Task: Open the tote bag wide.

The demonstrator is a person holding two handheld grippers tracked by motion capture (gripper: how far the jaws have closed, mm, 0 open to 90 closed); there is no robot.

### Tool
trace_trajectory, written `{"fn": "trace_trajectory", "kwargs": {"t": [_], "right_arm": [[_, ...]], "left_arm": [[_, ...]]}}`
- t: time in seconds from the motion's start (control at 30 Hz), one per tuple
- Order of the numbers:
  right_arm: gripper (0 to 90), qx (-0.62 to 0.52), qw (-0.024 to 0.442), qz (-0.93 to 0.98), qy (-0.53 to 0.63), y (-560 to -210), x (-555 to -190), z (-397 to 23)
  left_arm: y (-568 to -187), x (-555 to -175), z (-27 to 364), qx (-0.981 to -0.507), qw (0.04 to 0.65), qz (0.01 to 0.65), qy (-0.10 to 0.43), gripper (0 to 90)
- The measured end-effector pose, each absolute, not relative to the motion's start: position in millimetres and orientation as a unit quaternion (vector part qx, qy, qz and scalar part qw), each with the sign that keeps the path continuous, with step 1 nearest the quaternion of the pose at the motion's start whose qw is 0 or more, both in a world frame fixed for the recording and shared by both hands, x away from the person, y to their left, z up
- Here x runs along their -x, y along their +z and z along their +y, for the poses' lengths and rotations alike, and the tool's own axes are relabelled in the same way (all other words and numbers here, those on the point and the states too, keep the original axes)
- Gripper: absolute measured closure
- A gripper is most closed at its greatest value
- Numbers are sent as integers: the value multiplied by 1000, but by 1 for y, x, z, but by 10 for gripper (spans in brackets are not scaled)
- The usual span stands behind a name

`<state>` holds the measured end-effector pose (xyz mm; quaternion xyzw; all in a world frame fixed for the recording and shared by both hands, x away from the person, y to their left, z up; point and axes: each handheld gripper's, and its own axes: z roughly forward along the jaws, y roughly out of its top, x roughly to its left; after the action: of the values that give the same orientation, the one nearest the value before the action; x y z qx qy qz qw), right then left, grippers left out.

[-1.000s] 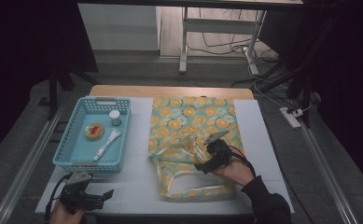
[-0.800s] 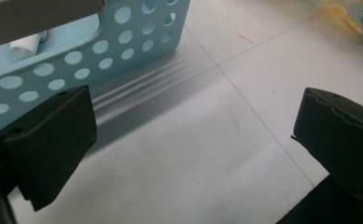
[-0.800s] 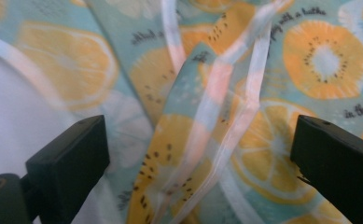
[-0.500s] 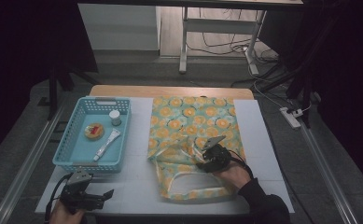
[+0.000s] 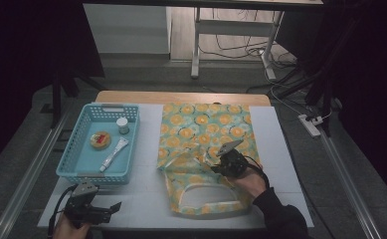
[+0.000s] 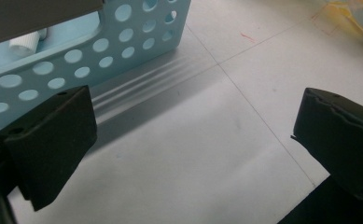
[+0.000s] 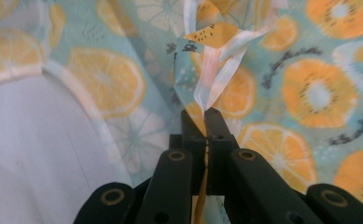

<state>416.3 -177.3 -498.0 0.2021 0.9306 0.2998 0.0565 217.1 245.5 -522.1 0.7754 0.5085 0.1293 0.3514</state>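
From the high view, the right gripper (image 5: 220, 160) lay on the orange-print bag (image 5: 206, 124), which was spread flat on the white mat (image 5: 141, 199); most of the bag stretched away beyond the claw toward the far edge of the table, and the looped handle (image 5: 201, 189) curved just beside and nearer than the claw, toward the person. Its jaws had just been closing, and a fold of the bag's cloth sat between them. Well apart to that claw's left, the left gripper (image 5: 114, 206) rested low on the mat near the person's edge, with the blue basket (image 5: 69, 159) just beyond it; the basket held a small white jar (image 5: 123, 125), a round orange-and-red item (image 5: 100, 140) and a white tube (image 5: 112, 154). In the left gripper view, the two black jaws stood spread wide over bare mat with nothing between them, the basket's perforated wall (image 6: 100, 46) rose just ahead to the left of the claw, and a corner of the bag (image 6: 352, 21) lay far ahead to the right. In the right gripper view, the jaws were pressed together on a pale edge strip of the bag (image 7: 212, 79), which rose straight up from the tips in a crumpled fold, while printed cloth lay on both sides of the claw and the mat (image 7: 30, 163) showed at the lower left.
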Motion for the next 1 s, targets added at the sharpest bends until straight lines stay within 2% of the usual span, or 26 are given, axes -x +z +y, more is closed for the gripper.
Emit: {"fn": "trace_trajectory", "kwargs": {"t": [0.6,1.0], "right_arm": [[898,-214,0,902,376,-461,-438,-177],[897,-203,25,898,389,-419,-453,-158]], "left_arm": [[-522,-217,247,-772,354,513,126,0],[-522,-217,247,-771,356,512,126,0]]}}
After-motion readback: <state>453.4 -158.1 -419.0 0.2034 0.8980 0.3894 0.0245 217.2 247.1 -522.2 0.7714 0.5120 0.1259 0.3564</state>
